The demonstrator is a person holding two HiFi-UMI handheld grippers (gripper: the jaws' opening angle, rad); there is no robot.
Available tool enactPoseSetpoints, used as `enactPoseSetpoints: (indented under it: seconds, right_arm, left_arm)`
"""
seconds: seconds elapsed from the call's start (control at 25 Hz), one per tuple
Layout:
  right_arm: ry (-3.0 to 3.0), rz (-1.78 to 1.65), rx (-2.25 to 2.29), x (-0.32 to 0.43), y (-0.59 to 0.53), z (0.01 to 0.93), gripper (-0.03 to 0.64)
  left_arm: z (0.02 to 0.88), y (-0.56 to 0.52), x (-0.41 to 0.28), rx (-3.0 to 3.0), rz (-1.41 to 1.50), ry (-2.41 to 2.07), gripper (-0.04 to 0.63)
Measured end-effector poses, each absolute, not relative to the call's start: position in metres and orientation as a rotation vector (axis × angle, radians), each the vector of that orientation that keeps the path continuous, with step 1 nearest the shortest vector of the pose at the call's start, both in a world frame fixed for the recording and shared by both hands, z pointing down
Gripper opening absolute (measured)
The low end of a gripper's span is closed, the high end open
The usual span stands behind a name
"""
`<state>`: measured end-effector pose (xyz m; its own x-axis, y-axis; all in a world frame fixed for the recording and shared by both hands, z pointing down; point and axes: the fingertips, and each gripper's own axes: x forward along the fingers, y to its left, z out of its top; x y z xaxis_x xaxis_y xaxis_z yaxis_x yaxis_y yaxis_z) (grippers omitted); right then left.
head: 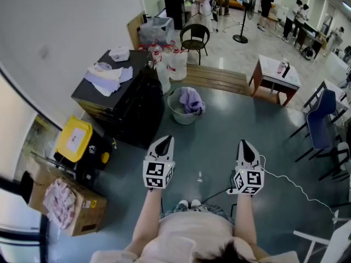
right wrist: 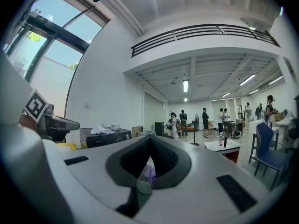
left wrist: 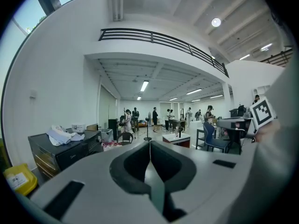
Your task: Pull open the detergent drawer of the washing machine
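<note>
Left gripper (head: 168, 138), right gripper (head: 243, 142): fingers pressed together, empty; washing machine (head: 140, 106) apart (drawer indistinct in shadow)

The left gripper (left wrist: 150, 143) has its jaws pressed together, nothing between them. Well beyond it at left stands a black washing machine (left wrist: 70, 152) - crumpled cloths (left wrist: 61, 134) on top - with a yellow container (left wrist: 17, 178) nearer the camera.

Your washing machine (head: 131, 111) is a black, boxy unit standing upright on the floor against the white wall, on the left of the scene and a little farther off than you. Its front faces right, toward the open room. Along the top of that front runs a control strip with a round knob (left wrist: 98, 137). The strip looks flush, and the detergent drawer is too small to make out as a separate part.
</note>
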<state>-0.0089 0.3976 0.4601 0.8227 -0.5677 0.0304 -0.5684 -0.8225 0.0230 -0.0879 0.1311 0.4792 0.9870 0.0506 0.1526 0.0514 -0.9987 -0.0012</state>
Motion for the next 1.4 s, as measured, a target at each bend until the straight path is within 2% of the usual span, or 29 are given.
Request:
enactPoseSetpoints:
  seconds: [0.28, 0.44, 0.48, 0.56, 0.6, 0.8, 0.88, 1.4]
  right_arm:
    - [-1.012, 0.039, 2.979, -0.014, 0.392, 0.46, 0.024]
    - [-1.058, 0.044, 2.994, -0.017, 0.387, 0.46, 0.135]
    - [-1.065, 0.05, 3.001, -0.017, 0.386, 0.46, 0.174]
    - [-1.074, 0.058, 3.009, -0.017, 0.384, 0.46, 0.247]
    - [-1.076, 0.059, 3.01, -0.016, 0.383, 0.46, 0.28]
    - [-1.079, 0.086, 3.027, -0.013, 0.374, 0.463, 0.381]
    - [-1.08, 0.1, 3.029, -0.013, 0.369, 0.463, 0.406]
    - [-1.071, 0.094, 3.042, -0.016, 0.334, 0.472, 0.417]
  left_arm:
    - [0.478, 0.138, -0.092, -3.143, -0.205, -0.128, 0.029]
    - [0.478, 0.138, -0.095, -3.14, -0.197, -0.143, 0.033]
    - [0.478, 0.138, -0.095, -3.142, -0.194, -0.15, 0.049]
    - [0.479, 0.138, -0.096, -3.149, -0.187, -0.166, 0.156]
    - [0.48, 0.138, -0.096, -3.153, -0.185, -0.172, 0.185]
    - [0.482, 0.134, -0.097, -3.163, -0.179, -0.194, 0.332]
    - [0.483, 0.131, -0.097, -3.163, -0.178, -0.197, 0.356]
    - [0.496, 0.101, -0.095, -3.15, -0.186, -0.206, 0.367]
